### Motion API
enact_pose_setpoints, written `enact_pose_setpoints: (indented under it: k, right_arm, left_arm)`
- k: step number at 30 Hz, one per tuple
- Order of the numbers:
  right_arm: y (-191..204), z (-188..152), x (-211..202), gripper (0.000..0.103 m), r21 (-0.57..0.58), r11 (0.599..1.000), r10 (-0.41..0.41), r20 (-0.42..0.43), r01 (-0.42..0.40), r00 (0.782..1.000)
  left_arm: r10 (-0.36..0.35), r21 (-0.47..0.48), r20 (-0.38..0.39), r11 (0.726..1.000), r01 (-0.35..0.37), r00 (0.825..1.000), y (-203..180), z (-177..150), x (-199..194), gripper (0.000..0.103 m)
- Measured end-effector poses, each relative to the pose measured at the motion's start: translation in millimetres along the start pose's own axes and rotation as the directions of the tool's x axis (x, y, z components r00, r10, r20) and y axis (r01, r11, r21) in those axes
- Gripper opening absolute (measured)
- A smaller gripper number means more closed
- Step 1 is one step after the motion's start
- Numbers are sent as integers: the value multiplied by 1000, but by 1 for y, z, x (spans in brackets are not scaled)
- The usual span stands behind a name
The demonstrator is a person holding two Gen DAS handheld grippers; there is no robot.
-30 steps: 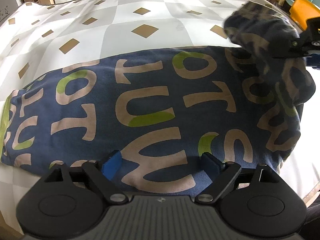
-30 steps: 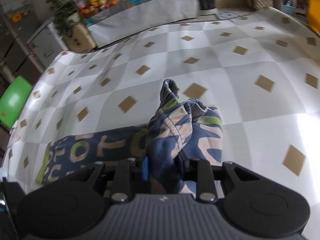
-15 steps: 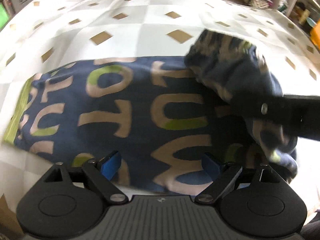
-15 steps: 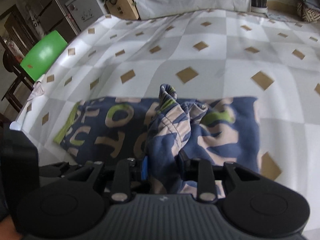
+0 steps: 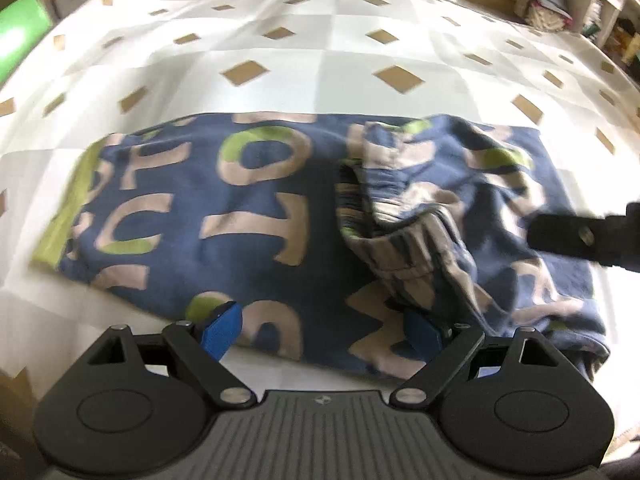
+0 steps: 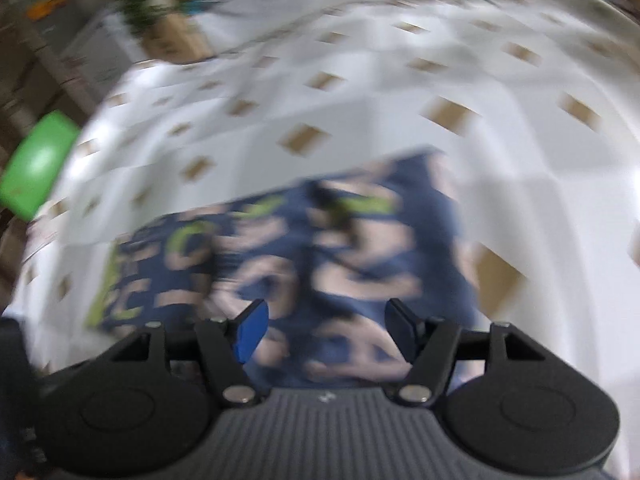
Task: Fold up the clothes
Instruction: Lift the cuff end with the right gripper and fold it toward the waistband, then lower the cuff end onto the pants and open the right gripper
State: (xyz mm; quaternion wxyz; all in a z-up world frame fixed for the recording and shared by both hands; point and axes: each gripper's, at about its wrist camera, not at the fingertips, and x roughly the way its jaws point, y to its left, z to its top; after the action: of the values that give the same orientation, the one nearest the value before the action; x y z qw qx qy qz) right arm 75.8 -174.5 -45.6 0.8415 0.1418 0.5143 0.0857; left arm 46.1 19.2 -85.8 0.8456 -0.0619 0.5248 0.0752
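Note:
A navy garment [image 5: 260, 208] printed with beige and green letters lies flat across the checked tablecloth [image 5: 320, 60]. Its right end, with a ribbed band [image 5: 384, 216], is folded back over the middle and lies rumpled there. My left gripper [image 5: 320, 330] hovers open over the garment's near edge, nothing between its fingers. Part of my right gripper [image 5: 584, 236] shows as a black bar at the right edge of the left wrist view. In the blurred right wrist view the right gripper [image 6: 327, 328] has its jaws opening above the garment [image 6: 340, 248], and the pads no longer press the cloth.
A green chair [image 6: 38, 164] stands off the table's left side, also showing as a green chair corner [image 5: 20, 28]. A potted plant on a cardboard box [image 6: 160, 12] and shelves stand beyond the far edge. Bare tablecloth lies behind and to the right of the garment.
The right gripper carried the lifted end of the garment leftward over the flat part, lowered it and let go as its jaws spread. The left gripper drifted sideways, still open.

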Motion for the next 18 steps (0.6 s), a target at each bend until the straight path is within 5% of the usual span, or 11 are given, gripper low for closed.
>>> enact_pose_setpoints:
  k: [9, 18]
  right_arm:
    - [-36, -25, -4, 66, 145, 982, -126, 3, 124, 992]
    - [-40, -34, -1, 69, 158, 975, -159, -4, 157, 987]
  left_arm:
    - [13, -83, 94, 997, -6, 996, 13, 1, -21, 87]
    - [-37, -39, 175, 998, 44, 984, -6, 11, -35, 88]
